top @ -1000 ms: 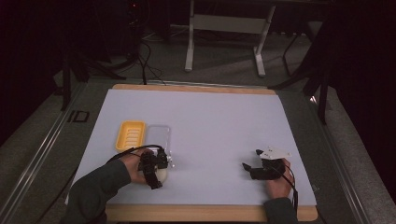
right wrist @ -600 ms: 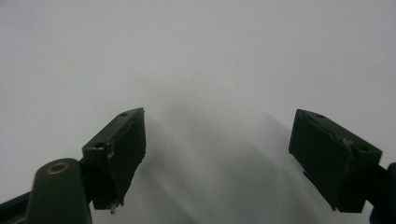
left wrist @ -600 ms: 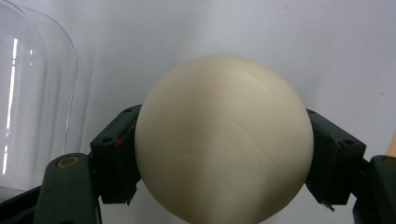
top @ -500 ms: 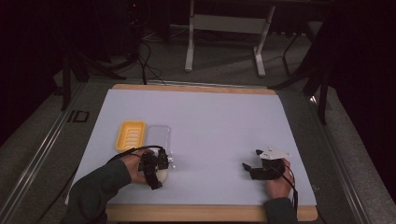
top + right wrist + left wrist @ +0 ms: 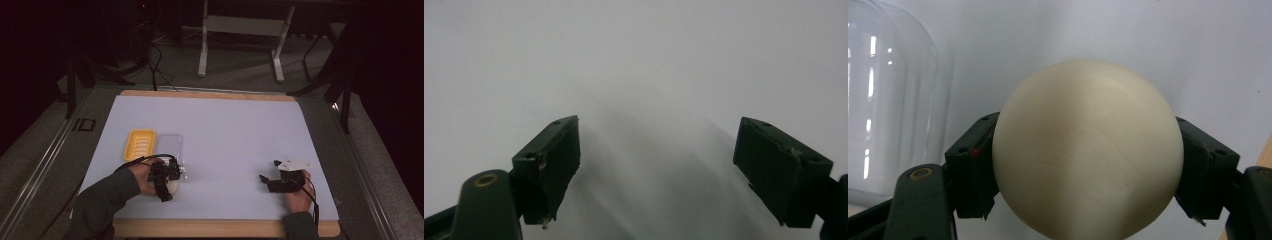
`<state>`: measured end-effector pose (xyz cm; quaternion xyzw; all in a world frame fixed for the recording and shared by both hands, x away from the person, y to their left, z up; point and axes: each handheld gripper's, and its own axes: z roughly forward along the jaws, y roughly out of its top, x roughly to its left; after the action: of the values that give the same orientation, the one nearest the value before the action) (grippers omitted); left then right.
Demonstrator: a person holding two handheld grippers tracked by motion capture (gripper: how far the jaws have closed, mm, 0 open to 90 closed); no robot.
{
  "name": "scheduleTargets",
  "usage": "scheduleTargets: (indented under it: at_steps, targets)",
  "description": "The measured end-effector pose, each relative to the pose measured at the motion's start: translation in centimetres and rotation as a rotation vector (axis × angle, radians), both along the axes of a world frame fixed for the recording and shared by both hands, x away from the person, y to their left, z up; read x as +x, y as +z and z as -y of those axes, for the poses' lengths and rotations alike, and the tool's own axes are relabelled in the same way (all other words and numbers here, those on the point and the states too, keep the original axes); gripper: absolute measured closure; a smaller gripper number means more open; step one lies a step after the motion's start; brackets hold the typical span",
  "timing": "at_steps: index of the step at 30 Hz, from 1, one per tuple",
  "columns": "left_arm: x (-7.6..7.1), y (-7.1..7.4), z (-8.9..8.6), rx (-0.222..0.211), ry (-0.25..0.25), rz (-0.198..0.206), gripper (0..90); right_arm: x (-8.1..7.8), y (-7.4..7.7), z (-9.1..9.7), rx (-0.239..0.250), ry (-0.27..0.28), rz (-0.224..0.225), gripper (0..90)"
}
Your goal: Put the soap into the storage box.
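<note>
A cream, rounded soap-like lump sits between the black jaws of my left gripper, whose pads press on both of its sides. In the high view this left gripper rests low at the front left of the white sheet, with the cream lump under it. Just behind it lie a yellow ribbed tray and a clear plastic lid, side by side. The clear lid also shows to the left of the jaws. My right gripper rests at the front right, and my right gripper stands open over bare sheet.
The white sheet covers a wooden board whose edge runs along the front. Grey floor, cables and a metal stand's legs lie beyond the far edge. A dark rail runs along the left.
</note>
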<state>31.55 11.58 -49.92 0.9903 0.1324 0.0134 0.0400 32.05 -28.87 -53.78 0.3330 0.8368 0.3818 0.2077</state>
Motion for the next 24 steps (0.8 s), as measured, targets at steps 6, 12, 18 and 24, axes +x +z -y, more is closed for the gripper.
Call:
scheduleTargets:
  at_steps: [6, 12, 18, 24]
  targets:
    - [0.0, 0.4, -0.1, -0.002, 0.0, 0.002, 25.0, 0.0, 0.0, 0.0, -0.001, 0.0, 0.0, 18.6]
    - [0.2, 0.7, -0.2, 0.001, 0.002, 0.006, 25.0, 0.0, 0.0, 0.0, -0.002, 0.001, 0.001, 18.6]
    - [0.4, 1.1, -0.4, 0.0, 0.009, 0.006, 25.0, 0.0, 0.0, 0.0, -0.003, 0.002, 0.0, 18.6]
    - [0.6, 1.8, -0.8, -0.008, 0.015, 0.01, 25.0, 0.0, 0.0, -0.1, -0.006, 0.003, 0.001, 18.6]
